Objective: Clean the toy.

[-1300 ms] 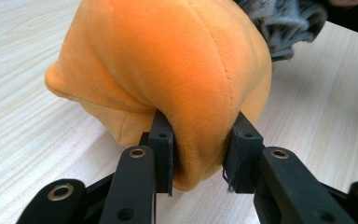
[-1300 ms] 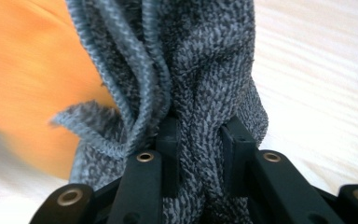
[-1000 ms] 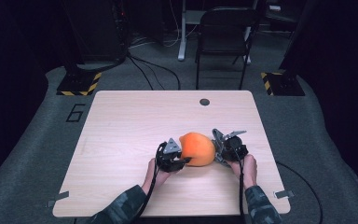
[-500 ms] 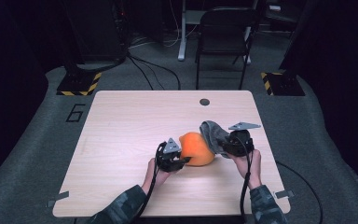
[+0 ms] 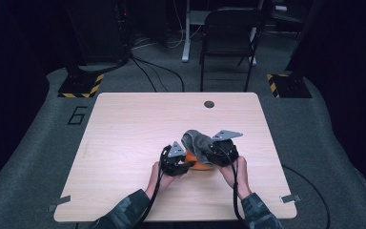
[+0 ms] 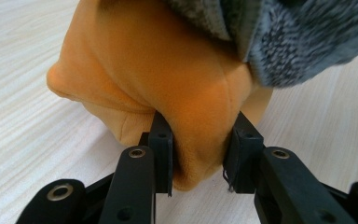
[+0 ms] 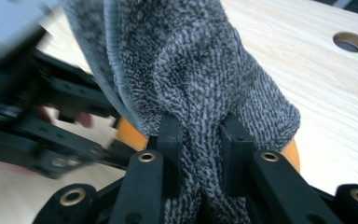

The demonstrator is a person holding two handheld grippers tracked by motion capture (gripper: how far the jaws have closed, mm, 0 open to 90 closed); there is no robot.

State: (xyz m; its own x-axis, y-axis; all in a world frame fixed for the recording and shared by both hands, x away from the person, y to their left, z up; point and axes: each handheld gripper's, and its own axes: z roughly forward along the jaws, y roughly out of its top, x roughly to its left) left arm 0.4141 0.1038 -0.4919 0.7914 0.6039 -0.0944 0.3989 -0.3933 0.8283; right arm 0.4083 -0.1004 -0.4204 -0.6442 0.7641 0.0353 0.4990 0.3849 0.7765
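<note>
An orange cloth (image 5: 199, 163) lies bunched on the wooden table (image 5: 133, 129) near its front middle. My left gripper (image 5: 183, 166) is shut on a fold of this orange cloth (image 6: 191, 98), its jaws pinching the fabric low at the table. A grey towel (image 5: 195, 142) is draped over the orange cloth's top. My right gripper (image 5: 214, 153) is shut on the grey towel (image 7: 200, 93), holding it up over the orange cloth (image 7: 130, 133). The left gripper (image 7: 51, 140) shows blurred beyond the towel in the right gripper view.
A round cable hole (image 5: 209, 104) sits near the table's far edge, also seen as the hole (image 7: 350, 42) in the right gripper view. A black chair (image 5: 228, 33) and cables stand on the floor beyond the table.
My right gripper has lifted the grey towel and carried it left, over the top of the orange cloth. The left gripper has stayed in place on the orange cloth.
</note>
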